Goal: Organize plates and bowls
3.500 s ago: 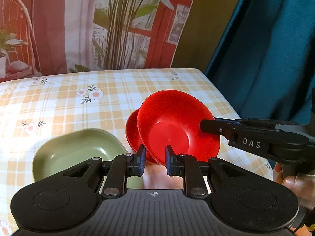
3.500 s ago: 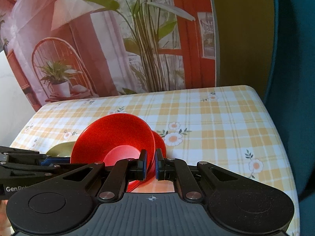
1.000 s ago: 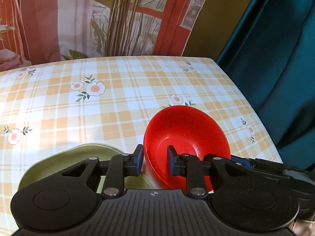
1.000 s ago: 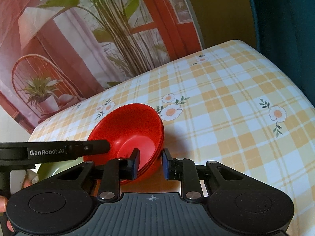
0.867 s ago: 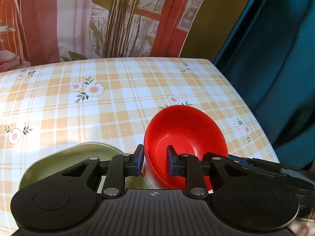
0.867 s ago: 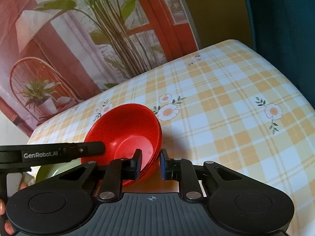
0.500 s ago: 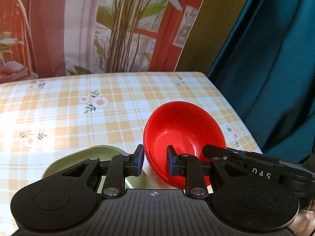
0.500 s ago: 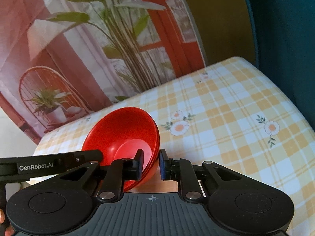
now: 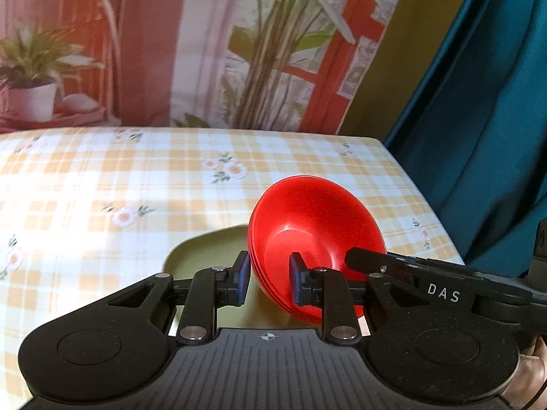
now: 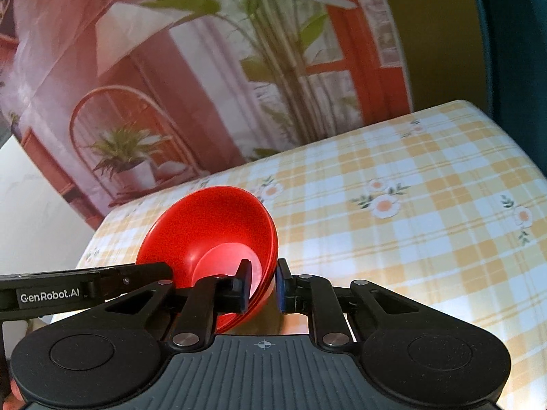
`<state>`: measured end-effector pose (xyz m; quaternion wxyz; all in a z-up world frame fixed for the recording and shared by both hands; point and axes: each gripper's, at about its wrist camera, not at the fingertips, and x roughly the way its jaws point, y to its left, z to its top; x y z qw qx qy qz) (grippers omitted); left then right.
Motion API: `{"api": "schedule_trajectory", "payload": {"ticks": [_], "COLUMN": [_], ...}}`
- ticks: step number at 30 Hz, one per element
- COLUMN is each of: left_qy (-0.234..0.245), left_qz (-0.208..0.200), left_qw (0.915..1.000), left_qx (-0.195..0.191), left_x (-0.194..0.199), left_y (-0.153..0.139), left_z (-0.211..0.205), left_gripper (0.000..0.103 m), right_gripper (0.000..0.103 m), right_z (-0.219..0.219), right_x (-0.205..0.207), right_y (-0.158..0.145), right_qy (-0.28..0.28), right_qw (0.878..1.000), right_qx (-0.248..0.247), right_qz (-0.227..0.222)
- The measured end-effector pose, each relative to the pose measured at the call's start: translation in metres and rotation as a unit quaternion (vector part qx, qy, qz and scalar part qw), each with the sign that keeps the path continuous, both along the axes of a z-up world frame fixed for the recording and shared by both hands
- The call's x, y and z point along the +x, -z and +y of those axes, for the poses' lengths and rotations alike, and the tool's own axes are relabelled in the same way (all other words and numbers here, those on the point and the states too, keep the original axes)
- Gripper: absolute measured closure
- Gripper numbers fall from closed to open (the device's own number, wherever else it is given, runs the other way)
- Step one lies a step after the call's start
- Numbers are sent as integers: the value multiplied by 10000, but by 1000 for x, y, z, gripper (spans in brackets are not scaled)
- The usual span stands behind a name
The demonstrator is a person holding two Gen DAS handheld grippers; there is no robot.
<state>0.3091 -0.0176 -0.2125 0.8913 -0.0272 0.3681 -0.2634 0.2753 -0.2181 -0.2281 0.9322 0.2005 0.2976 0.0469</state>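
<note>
Left wrist view: my left gripper [image 9: 266, 275] straddles the near-left rim of the red bowls [image 9: 318, 225], one pad [image 9: 296, 282] inside the bowl, the other pad [image 9: 241, 275] outside. A gap shows on the outer side, so I judge it a loose bracket, jaws spread, not a pinch. The bowls are a nested stack, layered rims showing at the near edge, tilted with the mouth facing me.

Right wrist view: my right gripper [image 10: 261, 285] is pressed onto the opposite rim of the same stack [image 10: 212, 225], inner pad within the bowl, outer pad against the outer wall. This one carries the load, by my reading.

Outward: green dish [image 9: 205, 249] lies just left of the stack, toward the surface's near edge, partly hidden behind my left gripper. Whether the bowls touch it, cannot tell.

Checked floral surface [image 9: 102, 188] beyond, toward the far edge. Nothing else on it in view.

Judgement: the coming move turns on the dish lying directly left of the stack. Risks are the tilted stack slipping in the one-sided pinch, and my two grippers crowding each other.
</note>
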Motion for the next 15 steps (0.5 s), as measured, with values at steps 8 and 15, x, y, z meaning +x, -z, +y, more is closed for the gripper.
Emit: {"api": "schedule_trajectory", "payload": {"ticks": [8,15], "left_qy": [-200,-262], "left_qz": [179,354], "left_qw": [9996,9990], "left_qx": [-14,-20], "left_x": [-6,-7], "left_y": [15,32], "left_z": [26,32], "left_gripper": [77,77], "right_gripper": [88,88], "right_z": [25,32], "right_x": [9,15], "right_y": [11,23], "right_qy": [-213,-269], "right_qw": [9995,9985], "right_qx": [-78,-145], "right_qz": [229,458]}}
